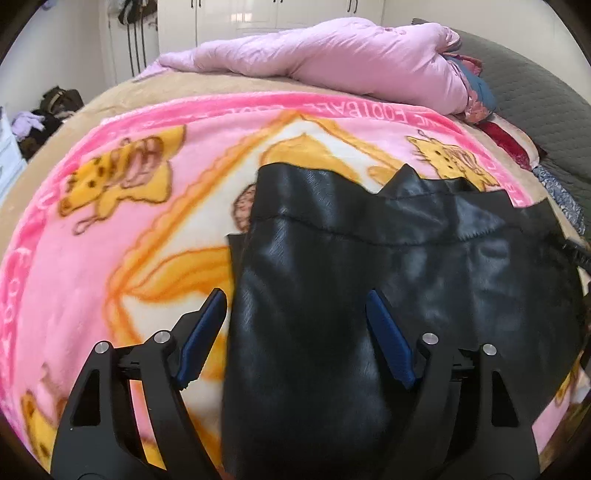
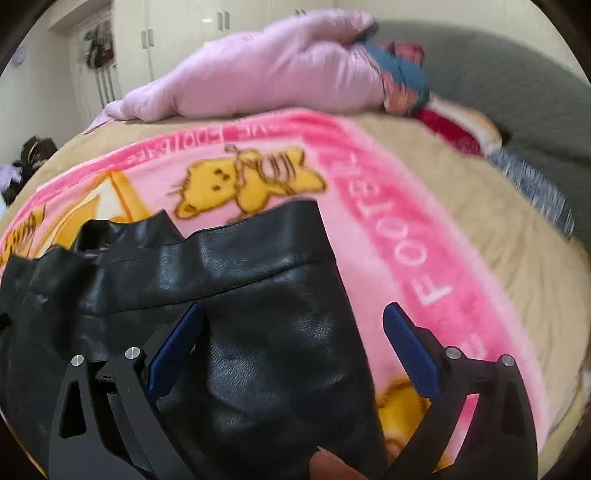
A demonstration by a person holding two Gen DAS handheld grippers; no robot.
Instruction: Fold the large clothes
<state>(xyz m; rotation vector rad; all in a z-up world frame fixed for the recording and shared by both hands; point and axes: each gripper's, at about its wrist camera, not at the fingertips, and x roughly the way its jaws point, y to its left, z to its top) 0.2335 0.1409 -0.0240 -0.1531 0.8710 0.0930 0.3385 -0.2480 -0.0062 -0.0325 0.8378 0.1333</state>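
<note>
A black leather-look garment [image 1: 369, 266] lies flat on a pink cartoon blanket [image 1: 129, 206] on the bed. My left gripper [image 1: 295, 299] is open, its blue-padded fingers straddling the garment's left edge, holding nothing. The same garment [image 2: 229, 295] fills the lower left of the right wrist view. My right gripper [image 2: 293, 314] is open over the garment's right edge, one finger above the leather, the other above the pink blanket [image 2: 388, 229]. Neither gripper holds cloth.
A lilac padded quilt [image 1: 332, 59] and bundled clothes [image 1: 476, 92] lie at the far side of the bed. A grey quilted cover [image 1: 546, 122] is at the right. White wardrobes [image 1: 258, 14] stand behind; clothes [image 1: 40, 118] pile at left.
</note>
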